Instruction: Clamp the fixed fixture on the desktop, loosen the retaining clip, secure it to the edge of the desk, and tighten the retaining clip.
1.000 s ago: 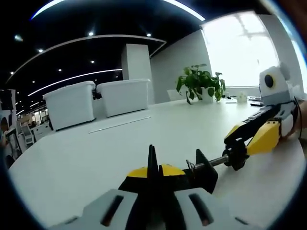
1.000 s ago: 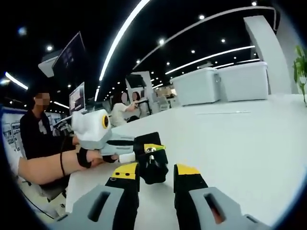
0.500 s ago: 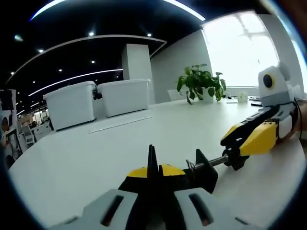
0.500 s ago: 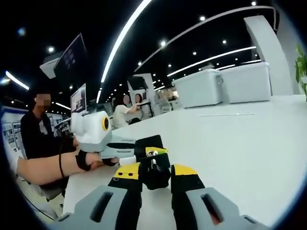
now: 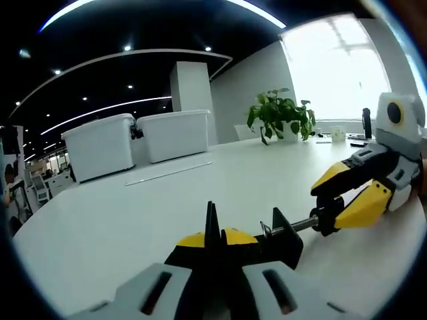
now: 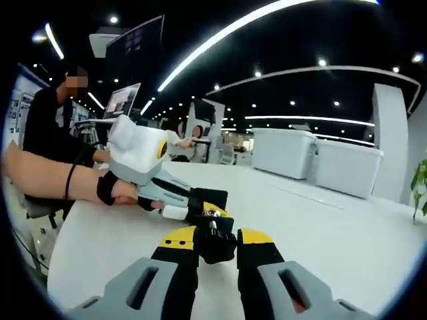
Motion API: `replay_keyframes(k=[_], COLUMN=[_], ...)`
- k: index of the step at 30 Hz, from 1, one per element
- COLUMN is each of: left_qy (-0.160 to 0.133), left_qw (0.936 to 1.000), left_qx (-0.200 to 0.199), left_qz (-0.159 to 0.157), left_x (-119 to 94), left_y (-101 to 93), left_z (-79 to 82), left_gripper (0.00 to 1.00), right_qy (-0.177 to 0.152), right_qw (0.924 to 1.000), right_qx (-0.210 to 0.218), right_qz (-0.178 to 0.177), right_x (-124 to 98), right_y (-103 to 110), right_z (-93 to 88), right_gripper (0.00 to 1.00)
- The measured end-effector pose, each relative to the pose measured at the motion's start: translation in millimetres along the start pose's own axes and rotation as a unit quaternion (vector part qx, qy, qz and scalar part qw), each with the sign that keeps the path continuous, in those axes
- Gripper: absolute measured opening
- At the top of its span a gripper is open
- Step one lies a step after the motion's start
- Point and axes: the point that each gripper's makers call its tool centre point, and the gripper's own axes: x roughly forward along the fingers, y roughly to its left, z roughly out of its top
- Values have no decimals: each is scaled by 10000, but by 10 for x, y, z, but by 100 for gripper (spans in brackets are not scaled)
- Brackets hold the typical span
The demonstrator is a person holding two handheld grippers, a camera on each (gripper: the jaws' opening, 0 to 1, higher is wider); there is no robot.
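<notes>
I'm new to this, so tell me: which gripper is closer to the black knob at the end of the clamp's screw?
Right. The right gripper has its jaws around the knob; the left gripper holds the clamp body at the screw's other end.

We see a black metal clamp fixture [image 5: 277, 235] with a silver screw, grey hand-held grippers with yellow-and-black jaws, a plain white counter [image 5: 133, 213], white plastic bins [image 5: 100, 145], and a green leafy plant [image 5: 279, 115].

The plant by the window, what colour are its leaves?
Green. The potted plant shows best in the left gripper view.
</notes>
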Motion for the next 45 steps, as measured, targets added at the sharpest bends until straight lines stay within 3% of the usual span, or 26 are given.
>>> replay_keyframes(k=[4,9,22,25,28,31,34,39,40,41,42,45], left_qy=[2,-6,-10,-5,-8,3,6,15,22,45,35,36], left_qw=[10000,10000,9999,9998,9998,9997,9997,9997,9997,9997,9997,9996], left_qx=[-6,11,27,27,62,42,34,24,17,-34,-20,-18], left_qz=[26,61,155,175,207,220,231,250,253,258,255,268], left_x=[3,1,-9,-5,-9,-2,-5,-13,-14,-15,-16,-35], left_y=[12,22,55,61,57,72,72,79,81,83,84,83], left_z=[-1,2,14,12,16,12,10,6,2,-6,-2,0], left_gripper=[6,6,6,6,6,6,6,6,6,6,6,6], right_qy=[21,43,54,66,116,132,111,86,73,103,152,-3], right_qw=[9976,9894,9743,9651,9456,9414,9470,9684,9752,9865,9928,9997], right_qx=[-689,-1440,-2239,-2605,-3231,-3342,-3183,-2474,-2199,-1625,-1187,-259], right_qz=[-73,-202,-260,-269,-377,-434,-416,-315,-253,-158,-53,-11], right_x=[2,30,58,37,53,61,61,55,51,40,34,30], right_y=[42,55,35,67,86,102,75,58,59,48,41,-67], right_z=[18,29,16,28,7,4,17,18,23,10,-13,54], right_gripper=[21,21,21,21,21,21,21,21,22,25,29,35])
